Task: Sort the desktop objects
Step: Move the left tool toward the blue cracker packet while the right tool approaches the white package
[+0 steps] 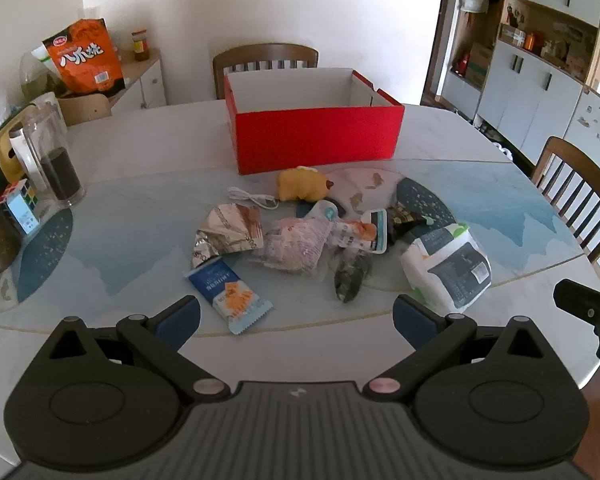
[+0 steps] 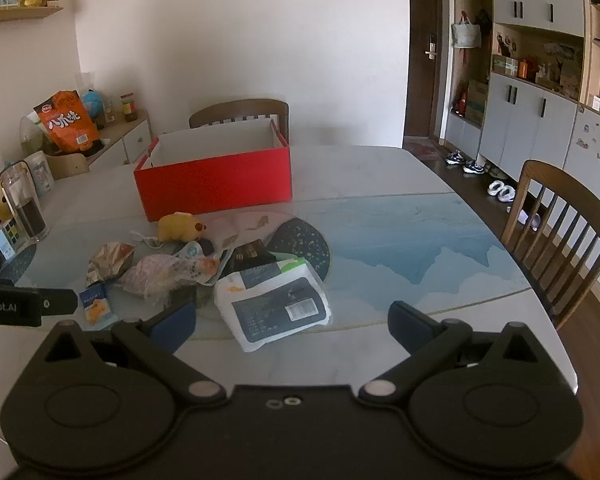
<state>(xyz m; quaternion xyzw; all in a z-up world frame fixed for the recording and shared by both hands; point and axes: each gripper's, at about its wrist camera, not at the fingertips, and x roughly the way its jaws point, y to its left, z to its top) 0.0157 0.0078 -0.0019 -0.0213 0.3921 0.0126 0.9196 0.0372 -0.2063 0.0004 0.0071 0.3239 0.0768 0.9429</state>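
Observation:
A red box (image 1: pixel 316 136) (image 2: pixel 216 184) with a white inside stands open at the far middle of the table. In front of it lies a heap: a yellow plush toy (image 1: pixel 302 189) (image 2: pixel 178 227), a white cable (image 1: pixel 252 198), a silver wrapper (image 1: pixel 230 232), a pink crumpled bag (image 1: pixel 296 246), a blue snack packet (image 1: pixel 230 294) and a white-and-dark pouch (image 1: pixel 448 266) (image 2: pixel 276 304). My left gripper (image 1: pixel 296 316) hovers open short of the blue packet. My right gripper (image 2: pixel 292 320) is open above the near table edge, the pouch just beyond its fingers.
A glass jar (image 1: pixel 56 160), a puzzle cube (image 1: pixel 20 204) and an orange snack bag (image 1: pixel 86 58) stand at the left. Wooden chairs stand behind the box (image 1: pixel 266 58) and at the right (image 2: pixel 560 240). Cabinets line the right wall.

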